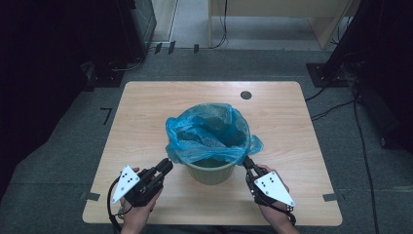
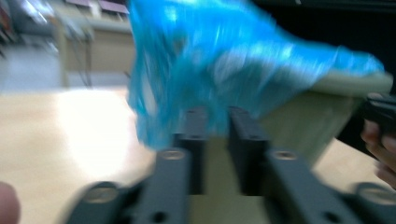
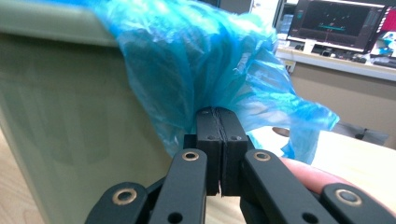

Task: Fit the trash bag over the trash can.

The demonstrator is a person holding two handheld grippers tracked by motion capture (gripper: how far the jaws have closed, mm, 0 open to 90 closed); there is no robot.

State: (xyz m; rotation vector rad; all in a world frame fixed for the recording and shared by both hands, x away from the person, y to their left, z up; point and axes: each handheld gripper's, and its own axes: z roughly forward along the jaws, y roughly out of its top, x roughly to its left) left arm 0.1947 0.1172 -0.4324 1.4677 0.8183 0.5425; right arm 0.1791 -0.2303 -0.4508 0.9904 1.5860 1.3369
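Pale green plastic waste bin (image 1: 210, 171) standing mid-table on light wooden tabletop (image 1: 146, 112), lined with crinkled blue plastic bag (image 1: 207, 131) draped over rim. Right gripper (image 1: 249, 163) at bin's right side, jaws pressed together on bag edge. Left gripper (image 1: 164, 167) just beside bin's left, jaws narrowly parted, holding nothing.

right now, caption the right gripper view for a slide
Right claw shut on the blue bag draped over the green bin.
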